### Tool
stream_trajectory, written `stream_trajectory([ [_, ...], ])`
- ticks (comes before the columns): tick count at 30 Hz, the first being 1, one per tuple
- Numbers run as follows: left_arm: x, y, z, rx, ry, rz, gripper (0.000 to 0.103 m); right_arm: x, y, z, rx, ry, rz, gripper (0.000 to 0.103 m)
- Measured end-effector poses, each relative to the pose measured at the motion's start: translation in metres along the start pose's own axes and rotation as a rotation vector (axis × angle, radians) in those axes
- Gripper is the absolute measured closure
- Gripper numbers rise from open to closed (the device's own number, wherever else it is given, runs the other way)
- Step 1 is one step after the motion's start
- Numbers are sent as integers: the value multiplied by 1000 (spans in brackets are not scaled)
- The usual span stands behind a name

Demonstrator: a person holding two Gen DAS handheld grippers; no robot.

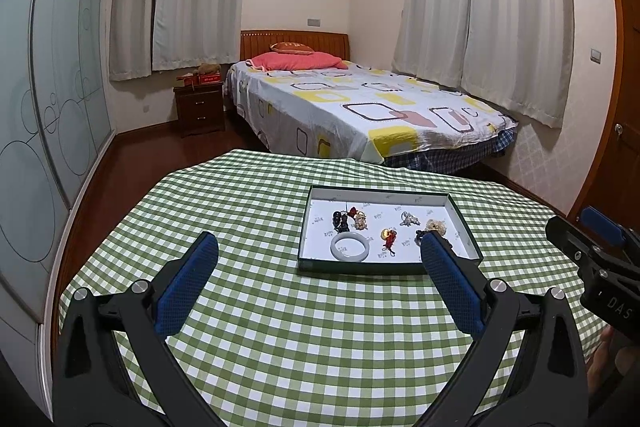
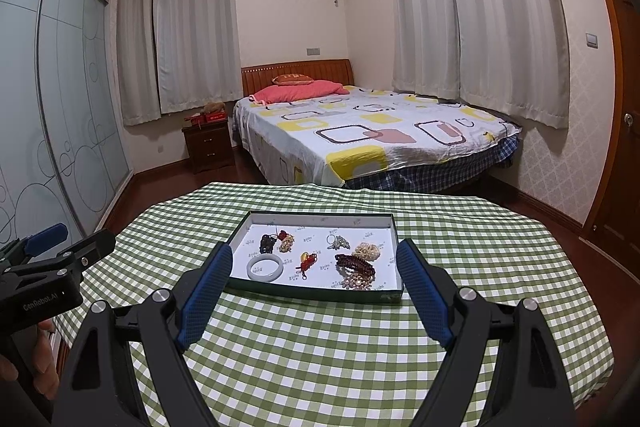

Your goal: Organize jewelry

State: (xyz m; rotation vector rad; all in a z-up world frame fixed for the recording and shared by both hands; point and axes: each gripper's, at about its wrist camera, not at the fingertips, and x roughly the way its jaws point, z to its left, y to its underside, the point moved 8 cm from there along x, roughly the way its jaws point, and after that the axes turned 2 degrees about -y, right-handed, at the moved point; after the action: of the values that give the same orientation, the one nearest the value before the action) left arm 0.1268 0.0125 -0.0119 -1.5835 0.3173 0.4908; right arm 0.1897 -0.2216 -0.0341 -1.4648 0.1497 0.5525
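Landmark: the shallow green-edged tray (image 2: pixel 394 227) sits on the checked desk (image 2: pixel 320 347), its long axis running left to right across both views.
Key relation: the tray lies straight ahead of the right tool (image 2: pixel 316 287), whose blue fingertips (image 2: pixel 208 287) frame its near edge; from the left tool (image 1: pixel 320 279) the tray lies ahead and to the right.
Nearer hand: the right one, by my judgement, with most pieces falling between its fingers.
Left tool: released, fingers spread wide, grasping nothing.
Right tool: released, fingers spread wide, grasping nothing.
Jewelry place: all inside the tray, none on the cloth.
White bangle (image 2: pixel 265 268): one, at the tray's near-left corner.
Red knotted charm (image 2: pixel 306 262): one, mid-tray, just right of the bangle.
Dark bead piece (image 2: pixel 266 243): one, behind the bangle.
Pale bead cluster (image 2: pixel 286 243): one, touching the dark piece, with a small red knot.
Silver piece (image 2: pixel 337 241): one, toward the far side.
Bead bracelets (image 2: pixel 358 267): a heap at the tray's right; seemingly three, but they overlap too much to be sure.
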Motion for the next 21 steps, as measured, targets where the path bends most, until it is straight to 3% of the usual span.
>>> stream_trajectory([
  [21,0,-1,1,20,-18,-15,4,0,0,-1,1,1,4,22],
])
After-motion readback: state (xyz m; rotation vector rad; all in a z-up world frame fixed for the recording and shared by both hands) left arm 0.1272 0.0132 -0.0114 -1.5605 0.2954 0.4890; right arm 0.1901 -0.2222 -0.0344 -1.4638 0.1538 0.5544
